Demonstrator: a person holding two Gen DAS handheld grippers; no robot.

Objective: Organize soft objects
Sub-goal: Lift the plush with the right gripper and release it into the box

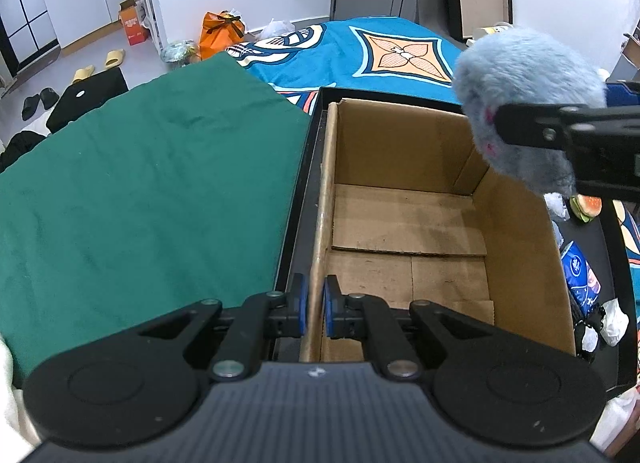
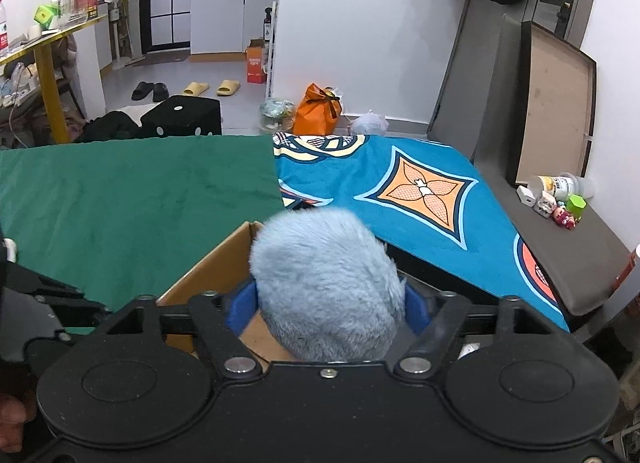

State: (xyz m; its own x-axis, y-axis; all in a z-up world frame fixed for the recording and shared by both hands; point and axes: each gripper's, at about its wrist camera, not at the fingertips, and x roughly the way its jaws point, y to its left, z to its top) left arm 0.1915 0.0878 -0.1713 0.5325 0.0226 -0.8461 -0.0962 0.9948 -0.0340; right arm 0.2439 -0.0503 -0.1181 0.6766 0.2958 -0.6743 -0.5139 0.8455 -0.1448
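Above the cardboard box (image 1: 408,223), at two o'clock, the right tool (image 2: 326,305) pinches a blue fluffy toy (image 1: 528,103); the left tool (image 1: 314,305) clamps the box's near wall.

The left gripper (image 1: 315,309) clamped the left wall of the cardboard box (image 1: 404,223). Ahead to its right, the right gripper (image 1: 520,127) held a blue plush toy (image 1: 528,103) above the box.

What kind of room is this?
Probably a small lived-in apartment: slippers lie on the floor, kitchen cabinets stand at the back, and a patterned blue blanket covers what looks like a bed.
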